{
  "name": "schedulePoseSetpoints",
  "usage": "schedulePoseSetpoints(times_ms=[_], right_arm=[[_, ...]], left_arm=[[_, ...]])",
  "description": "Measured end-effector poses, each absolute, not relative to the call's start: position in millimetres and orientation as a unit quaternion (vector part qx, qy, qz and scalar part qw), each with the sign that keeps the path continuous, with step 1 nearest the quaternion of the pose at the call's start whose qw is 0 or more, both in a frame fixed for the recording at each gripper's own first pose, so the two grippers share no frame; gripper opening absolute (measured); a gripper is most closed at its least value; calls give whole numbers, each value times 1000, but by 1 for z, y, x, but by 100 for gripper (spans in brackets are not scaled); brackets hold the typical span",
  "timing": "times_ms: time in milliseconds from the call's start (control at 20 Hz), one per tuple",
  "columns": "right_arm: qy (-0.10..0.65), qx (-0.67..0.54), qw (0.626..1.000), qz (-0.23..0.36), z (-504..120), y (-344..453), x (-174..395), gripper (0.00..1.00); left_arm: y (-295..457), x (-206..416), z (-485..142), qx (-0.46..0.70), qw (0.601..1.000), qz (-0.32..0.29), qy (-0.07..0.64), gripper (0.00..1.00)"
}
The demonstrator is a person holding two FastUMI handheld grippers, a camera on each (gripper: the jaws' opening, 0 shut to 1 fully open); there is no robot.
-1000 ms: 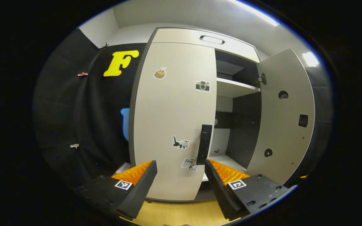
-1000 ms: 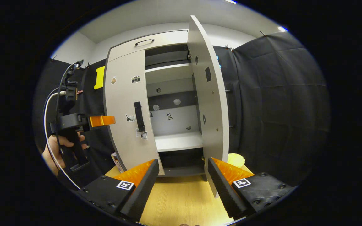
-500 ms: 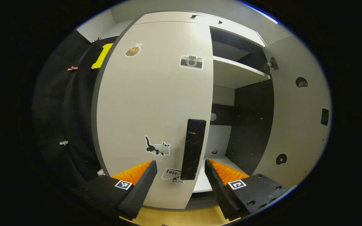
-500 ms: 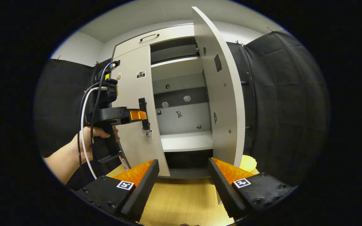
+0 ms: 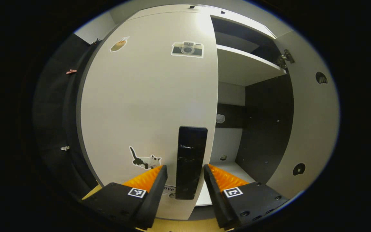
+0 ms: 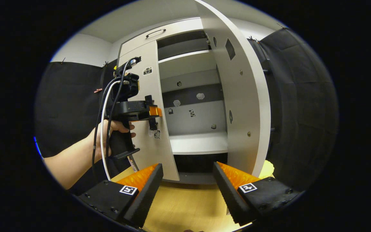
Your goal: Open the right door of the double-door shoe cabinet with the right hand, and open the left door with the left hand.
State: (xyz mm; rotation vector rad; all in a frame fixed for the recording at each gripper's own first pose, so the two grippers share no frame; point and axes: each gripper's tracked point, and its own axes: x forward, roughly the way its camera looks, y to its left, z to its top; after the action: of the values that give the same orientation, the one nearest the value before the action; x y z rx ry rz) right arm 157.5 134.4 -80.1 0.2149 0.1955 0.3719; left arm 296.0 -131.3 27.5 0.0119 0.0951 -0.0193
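Note:
The pale shoe cabinet's left door (image 5: 147, 96) stands closed, with stickers on it and a black vertical handle (image 5: 190, 161) at its right edge. My left gripper (image 5: 185, 175) is open, with a finger on each side of the handle's lower part. A slim gap shows at the left finger (image 5: 155, 183), and the right finger lies close against the handle. The right gripper view shows the left gripper (image 6: 155, 111) at that handle (image 6: 151, 112), held by a hand (image 6: 114, 129). The right door (image 6: 240, 96) is swung wide open. My right gripper (image 6: 188, 169) is open, holds nothing, and sits back from the cabinet.
Inside the cabinet are white shelves (image 6: 198, 143) and a dark back wall with small stickers. A drawer with a handle (image 6: 156, 32) sits on top. A yellow object (image 6: 267, 167) lies behind the open door. Wooden floor (image 6: 185, 206) lies in front.
My left gripper moved in toward the left door until its fingers straddled the handle, and the fingers narrowed. My right gripper drifted slightly; the right door stays open.

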Motion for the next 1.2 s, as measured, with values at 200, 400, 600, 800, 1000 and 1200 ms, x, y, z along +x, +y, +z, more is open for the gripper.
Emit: schedulePoseSetpoints(times_ms=[200,400,600,800,1000,1200], right_arm=[[103,115,967,201,-85,137,166,98],[116,121,959,227,-92,145,163,98],[134,131,953,238,-101,147,161,98],[143,128,955,227,-107,145,163,98],[140,129,962,197,-106,139,168,98],[138,130,967,170,-103,139,165,98]], left_arm=[[-134,299,27,-3,999,-9,44,54],[-134,298,25,20,999,-3,45,34],[-134,298,24,26,999,8,44,19],[-133,296,22,21,999,5,44,10],[-132,290,22,22,999,-11,38,9],[-129,286,21,17,999,-36,38,9]])
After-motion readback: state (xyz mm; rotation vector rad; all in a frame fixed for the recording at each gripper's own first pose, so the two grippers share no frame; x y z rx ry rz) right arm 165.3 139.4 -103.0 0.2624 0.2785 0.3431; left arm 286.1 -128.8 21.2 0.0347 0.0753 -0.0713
